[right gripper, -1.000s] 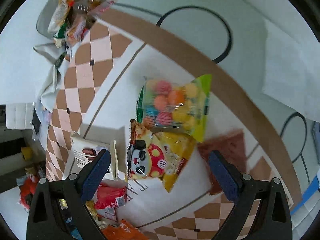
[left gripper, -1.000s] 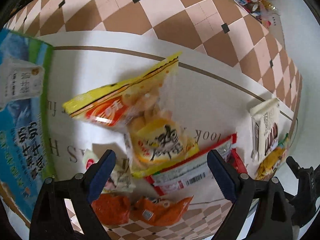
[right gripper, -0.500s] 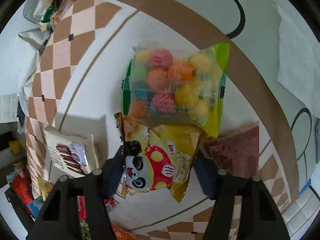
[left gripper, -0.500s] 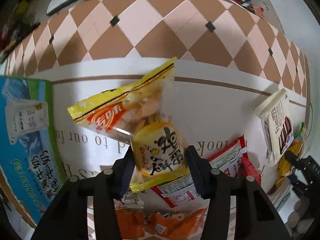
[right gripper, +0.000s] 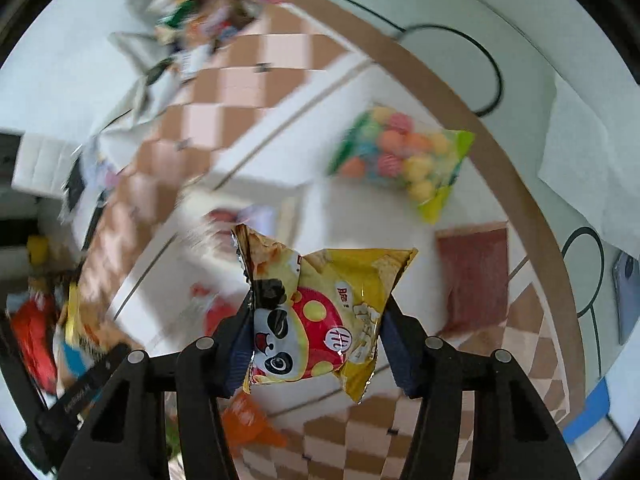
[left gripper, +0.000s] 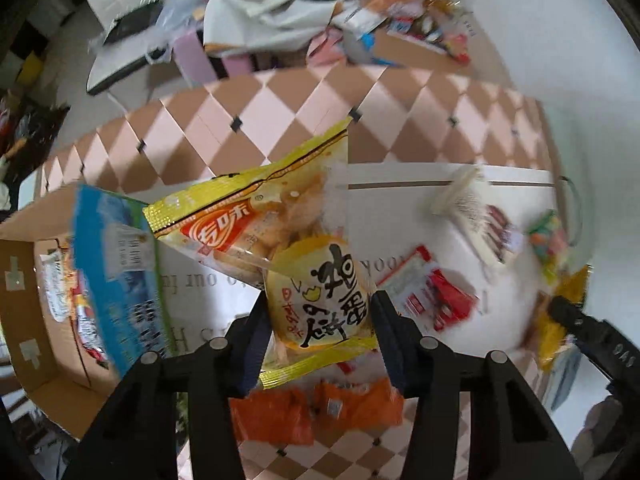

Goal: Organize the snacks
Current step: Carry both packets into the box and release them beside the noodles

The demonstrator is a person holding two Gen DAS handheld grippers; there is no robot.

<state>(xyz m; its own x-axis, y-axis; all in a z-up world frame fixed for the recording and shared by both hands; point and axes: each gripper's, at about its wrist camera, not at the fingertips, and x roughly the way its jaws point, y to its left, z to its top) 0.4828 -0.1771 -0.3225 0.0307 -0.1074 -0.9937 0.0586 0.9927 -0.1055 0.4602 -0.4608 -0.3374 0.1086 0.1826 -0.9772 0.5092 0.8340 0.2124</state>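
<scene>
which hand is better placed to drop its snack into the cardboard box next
Left. The left gripper holds the yellow biscuit bag, and the cardboard box lies open just beside it. The right gripper, closing on the panda snack bag, shows no box in its view.

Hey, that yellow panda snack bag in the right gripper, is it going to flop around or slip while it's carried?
The yellow panda snack bag probably flops: its top edge hangs crumpled beyond the right gripper. It looks puffy and light, so little sag. The glossy film may slip; the fingers are closing on its sides.
</scene>
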